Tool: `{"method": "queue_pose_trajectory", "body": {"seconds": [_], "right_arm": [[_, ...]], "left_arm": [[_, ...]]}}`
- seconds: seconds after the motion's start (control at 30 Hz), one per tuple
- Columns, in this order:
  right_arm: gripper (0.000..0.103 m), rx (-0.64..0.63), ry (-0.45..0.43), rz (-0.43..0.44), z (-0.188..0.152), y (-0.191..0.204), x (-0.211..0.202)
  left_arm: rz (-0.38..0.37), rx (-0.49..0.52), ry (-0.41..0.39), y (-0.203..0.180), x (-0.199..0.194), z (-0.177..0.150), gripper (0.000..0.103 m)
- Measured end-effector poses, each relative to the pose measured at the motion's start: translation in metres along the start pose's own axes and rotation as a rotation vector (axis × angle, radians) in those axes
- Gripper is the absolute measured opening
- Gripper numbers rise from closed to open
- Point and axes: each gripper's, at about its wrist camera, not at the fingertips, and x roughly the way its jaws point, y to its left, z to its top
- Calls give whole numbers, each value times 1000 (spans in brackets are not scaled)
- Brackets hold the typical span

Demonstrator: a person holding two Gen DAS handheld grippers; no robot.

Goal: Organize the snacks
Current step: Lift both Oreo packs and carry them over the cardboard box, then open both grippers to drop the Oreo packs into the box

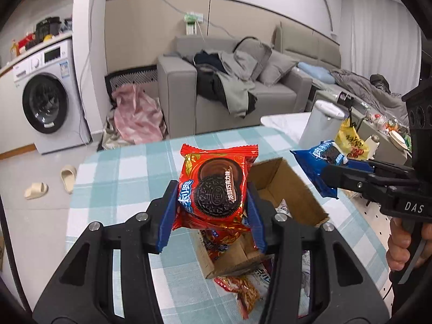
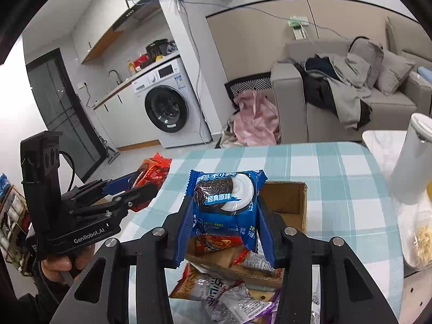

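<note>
My left gripper (image 1: 212,202) is shut on a red Oreo packet (image 1: 216,186), held upright above the checked table. In the right wrist view that same gripper (image 2: 143,186) shows at the left with the red packet (image 2: 154,170) in its jaws. My right gripper (image 2: 225,210) is shut on a blue Oreo packet (image 2: 226,197), also lifted. From the left wrist view the right gripper (image 1: 330,175) comes in from the right edge with the blue packet (image 1: 321,162). An open cardboard box (image 1: 286,186) (image 2: 286,199) sits below both, with snack packets inside.
Loose snack packets (image 1: 243,289) (image 2: 216,294) lie on the blue checked tablecloth (image 1: 129,172) in front of the box. A white canister (image 1: 321,124) (image 2: 413,162) stands at the table's far right. A yellow bag (image 1: 351,140) sits beyond it. A sofa and washing machine are behind.
</note>
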Motion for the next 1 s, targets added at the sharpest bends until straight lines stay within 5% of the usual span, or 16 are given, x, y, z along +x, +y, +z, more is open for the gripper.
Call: {"method": "queue_pose_trajectory", "body": {"seconds": [0.4, 0.73, 0.8, 0.9, 1.0], "right_arm": [[45, 27, 90, -33, -24, -41, 52], [49, 33, 82, -32, -26, -46, 53], [54, 22, 63, -29, -25, -44, 45], [68, 19, 40, -39, -26, -44, 30], [93, 24, 32, -41, -30, -44, 15]], "left_arm": [[28, 1, 96, -26, 101, -27, 45], [13, -29, 113, -29, 120, -36, 45], [8, -28, 108, -29, 115, -38, 52], [5, -34, 95, -33, 102, -41, 79], [-13, -41, 80, -35, 86, -46, 85]]}}
